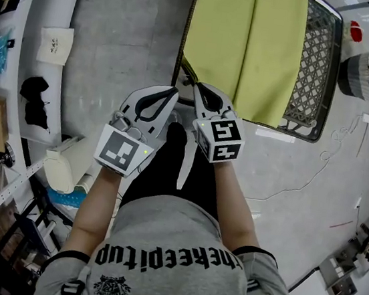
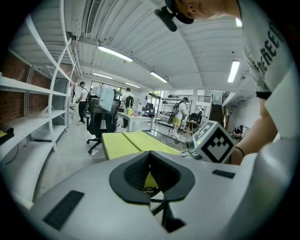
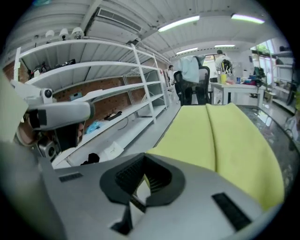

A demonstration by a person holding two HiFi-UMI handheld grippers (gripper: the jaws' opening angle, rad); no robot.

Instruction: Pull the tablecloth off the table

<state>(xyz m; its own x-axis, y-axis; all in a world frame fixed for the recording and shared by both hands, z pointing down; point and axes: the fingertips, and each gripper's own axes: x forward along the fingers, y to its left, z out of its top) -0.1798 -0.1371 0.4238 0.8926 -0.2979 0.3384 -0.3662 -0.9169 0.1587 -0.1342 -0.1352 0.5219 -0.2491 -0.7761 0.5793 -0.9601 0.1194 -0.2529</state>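
Item: yellow-green tablecloth (image 1: 252, 44), lying folded over the mesh-edged surface (image 1: 314, 66), near edge facing us. We hold the left gripper (image 1: 173, 93) and right gripper (image 1: 197, 86) side by side, both jaws clamped on that edge, apparently for an even pull.

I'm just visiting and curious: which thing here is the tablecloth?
Find the dark table with a lattice edge ahead of the person. The yellow-green fabric tablecloth lies on it, its near corner pinched by the left gripper and right gripper. Nothing nearby shares its colour.
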